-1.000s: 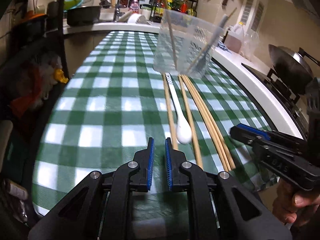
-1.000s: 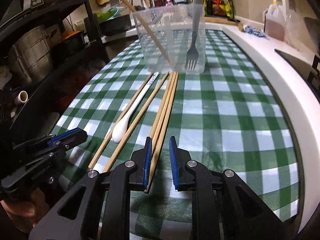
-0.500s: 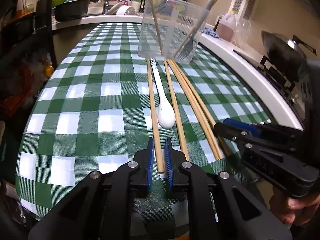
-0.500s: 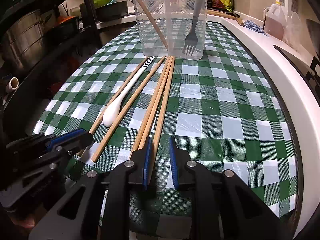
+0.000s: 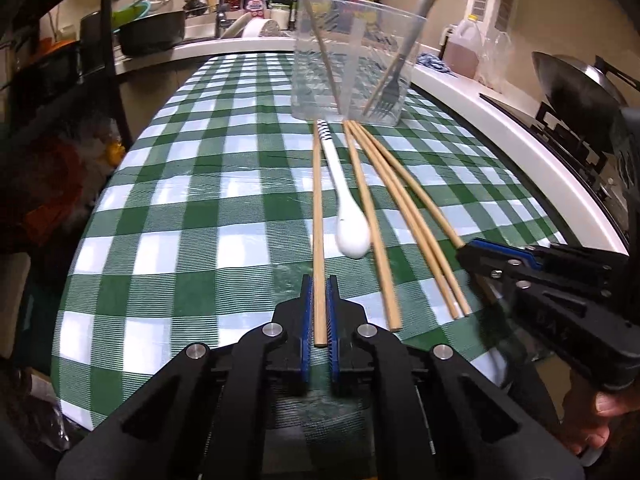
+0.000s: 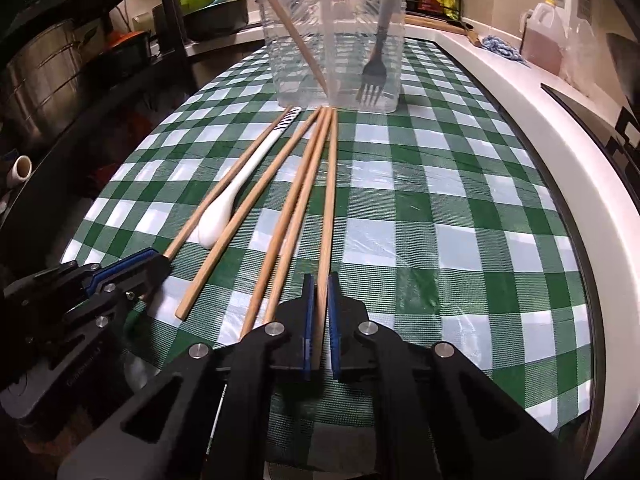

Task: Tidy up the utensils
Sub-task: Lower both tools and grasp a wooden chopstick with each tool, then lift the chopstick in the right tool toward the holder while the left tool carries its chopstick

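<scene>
Green-and-white checked oilcloth covers the counter, where five wooden chopsticks and a white spoon lie fanned out just in front of a clear plastic tub that already holds a fork and one chopstick. Both tools have just been closing: the left tool now pinches the near end of the leftmost chopstick, the right tool the rightmost chopstick. These sticks look light, stiff and smooth, so held at the very end they may swivel or slip when lifted; a hold further up the shaft would likely be steadier.
</scene>
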A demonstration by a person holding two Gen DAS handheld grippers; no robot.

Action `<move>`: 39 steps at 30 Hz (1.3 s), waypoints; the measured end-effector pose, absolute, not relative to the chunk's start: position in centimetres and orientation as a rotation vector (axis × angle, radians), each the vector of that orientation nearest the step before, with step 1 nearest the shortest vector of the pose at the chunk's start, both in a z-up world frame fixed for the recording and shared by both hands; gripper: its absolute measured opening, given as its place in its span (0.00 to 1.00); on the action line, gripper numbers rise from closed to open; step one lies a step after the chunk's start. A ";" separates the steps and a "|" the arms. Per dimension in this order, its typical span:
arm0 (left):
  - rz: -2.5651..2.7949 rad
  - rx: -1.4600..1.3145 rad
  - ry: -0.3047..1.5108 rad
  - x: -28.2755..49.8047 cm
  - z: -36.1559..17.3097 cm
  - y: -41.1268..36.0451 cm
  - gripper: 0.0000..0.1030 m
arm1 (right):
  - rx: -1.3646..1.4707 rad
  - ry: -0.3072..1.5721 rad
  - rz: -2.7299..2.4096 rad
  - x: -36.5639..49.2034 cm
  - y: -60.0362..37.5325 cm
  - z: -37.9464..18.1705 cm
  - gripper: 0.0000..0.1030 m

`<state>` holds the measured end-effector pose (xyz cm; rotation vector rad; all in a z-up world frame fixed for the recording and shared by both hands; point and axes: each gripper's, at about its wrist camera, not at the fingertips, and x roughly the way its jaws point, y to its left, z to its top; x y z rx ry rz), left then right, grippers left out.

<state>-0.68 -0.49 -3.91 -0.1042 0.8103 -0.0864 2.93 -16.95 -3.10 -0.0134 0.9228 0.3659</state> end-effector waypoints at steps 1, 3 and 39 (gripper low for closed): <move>-0.077 -0.108 0.810 -0.7 -3.9 -0.2 0.06 | -0.009 0.925 0.359 3.0 -17.1 -3.1 0.06; -0.068 -0.112 0.810 -0.7 -3.9 0.1 0.06 | -0.001 0.926 0.334 3.1 -17.7 -3.0 0.06; -0.046 -0.061 0.795 -0.9 -3.9 -0.3 0.07 | 0.031 0.927 0.241 2.2 -19.5 -3.3 0.07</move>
